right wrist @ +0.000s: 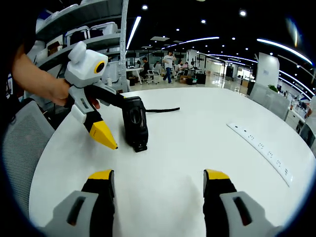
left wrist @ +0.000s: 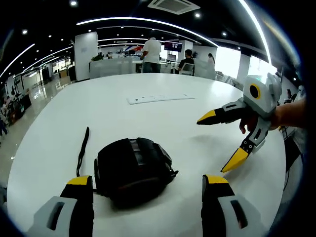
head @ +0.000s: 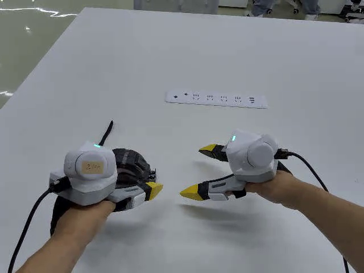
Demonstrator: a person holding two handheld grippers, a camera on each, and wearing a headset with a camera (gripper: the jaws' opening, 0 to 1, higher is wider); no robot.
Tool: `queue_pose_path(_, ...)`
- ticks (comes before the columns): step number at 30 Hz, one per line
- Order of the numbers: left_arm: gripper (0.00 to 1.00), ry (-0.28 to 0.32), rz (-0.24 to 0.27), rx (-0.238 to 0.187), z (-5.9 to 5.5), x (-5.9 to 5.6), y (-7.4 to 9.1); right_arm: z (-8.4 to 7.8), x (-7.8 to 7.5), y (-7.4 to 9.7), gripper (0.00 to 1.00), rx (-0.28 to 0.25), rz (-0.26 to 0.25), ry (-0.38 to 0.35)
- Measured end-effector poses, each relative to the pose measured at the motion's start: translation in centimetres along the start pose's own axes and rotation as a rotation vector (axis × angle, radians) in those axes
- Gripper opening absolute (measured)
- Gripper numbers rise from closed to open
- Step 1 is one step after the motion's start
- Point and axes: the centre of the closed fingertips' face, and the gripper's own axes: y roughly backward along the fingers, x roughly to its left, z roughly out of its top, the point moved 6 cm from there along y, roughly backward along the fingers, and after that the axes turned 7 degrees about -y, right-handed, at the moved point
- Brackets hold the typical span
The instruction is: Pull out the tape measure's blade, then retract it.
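Looking down in the head view, we hold the left gripper [head: 149, 181] with jaws spread around the black tape measure [head: 132, 164] near the bench's [head: 114, 68] near edge. The right gripper [head: 198, 170] is close by, jaws wide apart and empty, with a white power strip [head: 216, 98] toward the far edge. In the left gripper view the case lies between our parted jaws, its strap [left wrist: 83, 150] trailing away, while in the right gripper view our jaws gape on nothing, facing the tape measure.
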Motion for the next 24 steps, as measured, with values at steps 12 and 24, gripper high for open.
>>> queue_pose_path(12, 0.99, -0.054, -0.057, -0.039, 0.0, 0.4, 0.7, -0.3, -0.3, 1.6, 0.93, -0.049, -0.025, -0.079)
queue_pose_path(24, 1.0, -0.063, -0.093, -0.078, 0.2, 0.6, 1.1, -0.7, -0.4, 3.1, 1.0, -0.072, -0.058, -0.126)
